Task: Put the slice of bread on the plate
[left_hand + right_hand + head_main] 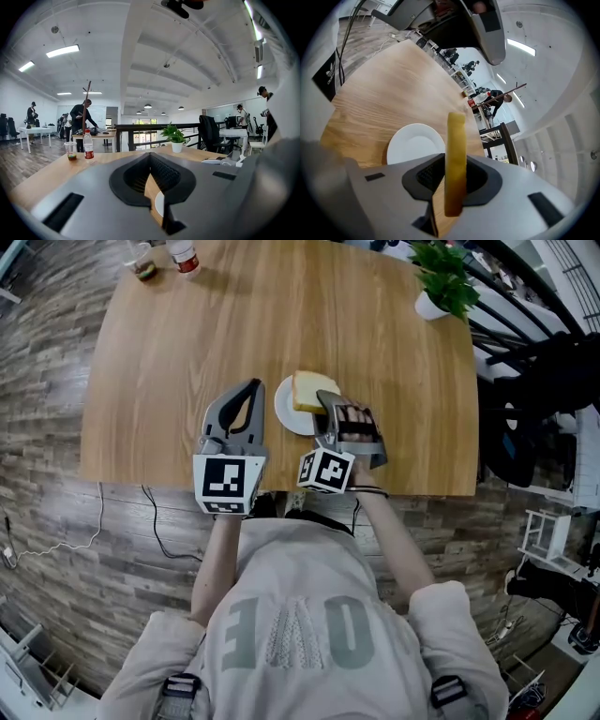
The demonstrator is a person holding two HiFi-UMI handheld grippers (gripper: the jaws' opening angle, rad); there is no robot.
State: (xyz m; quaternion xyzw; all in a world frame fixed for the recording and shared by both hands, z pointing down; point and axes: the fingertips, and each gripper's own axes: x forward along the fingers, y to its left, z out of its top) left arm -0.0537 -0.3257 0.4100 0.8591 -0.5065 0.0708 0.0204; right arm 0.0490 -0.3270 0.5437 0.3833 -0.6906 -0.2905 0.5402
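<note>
- right hand-held gripper (325, 401) clamped on the slice of bread (455, 154), which shows edge-on between its jaws
- the slice hangs over the far right part of the plate (412, 145); it doesn't look set down yet
- left hand-held gripper (251, 388): jaws together at the tips, nothing in them, just left of the plate
- risk: the slice looks tilted to the table (281, 315), so letting go now could tip it over the rim onto the wood
- risk: the slice sits toward one side of the plate, so a poorly centred drop leaves it half off
- risk: soft bread could dent or tear if squeezed harder, or stick to a pad on opening
- risk: either hand-held gripper could nudge the plate while lowering, since both are close to it
- hard to tell: whether the bread touches the plate; no view shows that contact
- head view: the right hand-held gripper covers the near edge of the slice and part of the plate
- left gripper view: only a sliver of the plate shows through the jaw gap
</note>
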